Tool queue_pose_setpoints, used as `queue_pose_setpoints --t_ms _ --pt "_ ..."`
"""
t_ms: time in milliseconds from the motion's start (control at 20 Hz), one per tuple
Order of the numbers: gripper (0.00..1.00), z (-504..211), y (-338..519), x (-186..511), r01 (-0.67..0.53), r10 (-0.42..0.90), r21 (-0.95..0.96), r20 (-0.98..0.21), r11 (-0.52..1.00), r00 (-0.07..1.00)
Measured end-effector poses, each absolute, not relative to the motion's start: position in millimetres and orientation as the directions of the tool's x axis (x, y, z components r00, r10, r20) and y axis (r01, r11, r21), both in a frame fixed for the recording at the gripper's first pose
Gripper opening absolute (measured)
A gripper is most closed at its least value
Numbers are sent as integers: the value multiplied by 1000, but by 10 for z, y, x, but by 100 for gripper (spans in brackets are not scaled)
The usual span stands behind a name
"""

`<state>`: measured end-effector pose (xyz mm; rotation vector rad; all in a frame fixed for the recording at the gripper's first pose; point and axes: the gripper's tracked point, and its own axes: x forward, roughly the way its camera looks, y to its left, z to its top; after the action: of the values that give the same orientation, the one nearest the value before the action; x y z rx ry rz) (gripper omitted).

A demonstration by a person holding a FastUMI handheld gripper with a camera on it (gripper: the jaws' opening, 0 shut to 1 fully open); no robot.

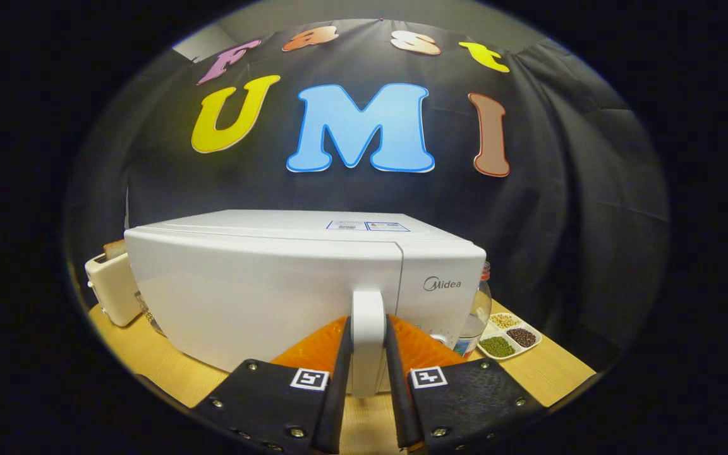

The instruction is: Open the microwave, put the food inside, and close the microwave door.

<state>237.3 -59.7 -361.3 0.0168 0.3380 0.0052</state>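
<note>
A white microwave [263, 284] stands on the wooden table [168, 366], its door closed or nearly so. A white vertical door handle [368, 335] runs down the door's right side, next to the control panel. My gripper [368, 328] is right at the handle, with one finger on each side of it. Both fingers [345, 354] press against the handle's sides, so the gripper is shut on it. No food is visible near the fingers.
A white toaster [111, 284] with bread in it stands left of the microwave. To the right of the microwave are a clear bottle [479, 309] and a white divided dish [508, 338] of beans and grains. The table's edge runs just beyond the dish.
</note>
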Motion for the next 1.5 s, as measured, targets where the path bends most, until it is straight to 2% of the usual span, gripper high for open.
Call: queue_pose_setpoints --t_ms 150,350,700,850,1500 --pt "9 -3628 -608 2390 15 -14 -2 -348 1000 937" --pt "9 -3600 -567 2326 -42 85 121 -385 992 919" --pt "9 -3588 -566 2239 -138 203 184 -406 973 891" --pt "9 -3544 -508 1950 -182 221 132 -414 974 883" --pt "8 -3330 218 479 -233 293 184 -459 955 839"
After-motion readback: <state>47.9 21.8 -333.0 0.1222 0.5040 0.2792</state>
